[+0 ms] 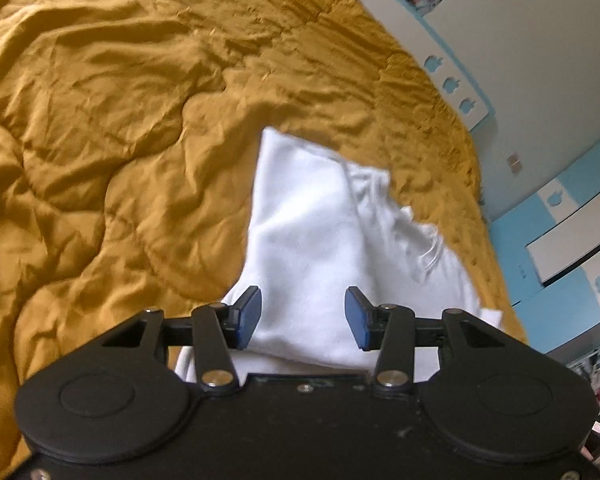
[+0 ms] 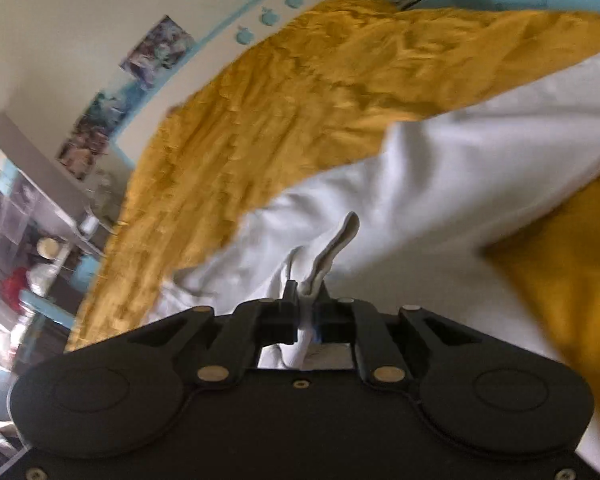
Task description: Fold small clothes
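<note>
Folding looks barely begun: the right gripper [image 2: 307, 300] pinches an edge of the white garment [image 1: 312, 232] lying rumpled on the yellow bedspread [image 1: 120, 120], while the left gripper [image 1: 303, 316] hangs over it, jaws spread and empty.

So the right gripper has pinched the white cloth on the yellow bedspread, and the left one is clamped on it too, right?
Not quite. The left gripper is open: the left wrist view shows its blue pads apart above the white cloth. The right gripper does pinch a fold of the cloth on the yellow bedspread.

The garment [image 1: 308, 232] lies on the bedspread [image 1: 100, 120], seemingly near its edge.
</note>
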Demonstrator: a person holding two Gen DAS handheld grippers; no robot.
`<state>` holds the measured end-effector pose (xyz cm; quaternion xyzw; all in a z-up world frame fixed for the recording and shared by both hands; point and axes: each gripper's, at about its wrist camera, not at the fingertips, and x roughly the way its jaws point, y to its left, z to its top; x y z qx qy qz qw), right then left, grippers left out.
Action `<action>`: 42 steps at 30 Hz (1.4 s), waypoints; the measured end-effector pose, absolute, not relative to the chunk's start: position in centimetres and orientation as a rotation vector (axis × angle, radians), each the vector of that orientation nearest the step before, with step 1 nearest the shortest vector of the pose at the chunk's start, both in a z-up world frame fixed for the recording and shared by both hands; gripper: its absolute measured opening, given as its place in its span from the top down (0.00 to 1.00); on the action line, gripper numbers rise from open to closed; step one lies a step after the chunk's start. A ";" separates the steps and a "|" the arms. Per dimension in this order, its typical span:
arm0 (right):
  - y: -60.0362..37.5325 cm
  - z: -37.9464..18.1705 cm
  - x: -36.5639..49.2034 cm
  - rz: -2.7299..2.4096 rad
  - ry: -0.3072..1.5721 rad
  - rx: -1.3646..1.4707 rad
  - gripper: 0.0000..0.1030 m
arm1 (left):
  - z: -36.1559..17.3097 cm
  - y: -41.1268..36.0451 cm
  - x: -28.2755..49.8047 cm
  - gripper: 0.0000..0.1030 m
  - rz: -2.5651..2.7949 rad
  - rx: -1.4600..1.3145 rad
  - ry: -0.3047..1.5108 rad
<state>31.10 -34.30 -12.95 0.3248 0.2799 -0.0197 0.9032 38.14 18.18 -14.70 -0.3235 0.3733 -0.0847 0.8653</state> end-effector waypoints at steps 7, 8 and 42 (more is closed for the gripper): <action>-37.2 -17.3 29.9 -0.169 0.655 0.736 0.94 | -16.3 17.8 38.4 0.54 -0.157 -0.620 0.851; -37.2 -17.3 29.6 -0.173 0.655 0.740 0.94 | -16.2 17.8 38.5 0.54 -0.155 -0.618 0.858; -38.6 -16.9 34.2 -0.247 0.695 0.589 0.92 | -16.1 14.6 40.1 0.51 -0.171 -0.511 0.916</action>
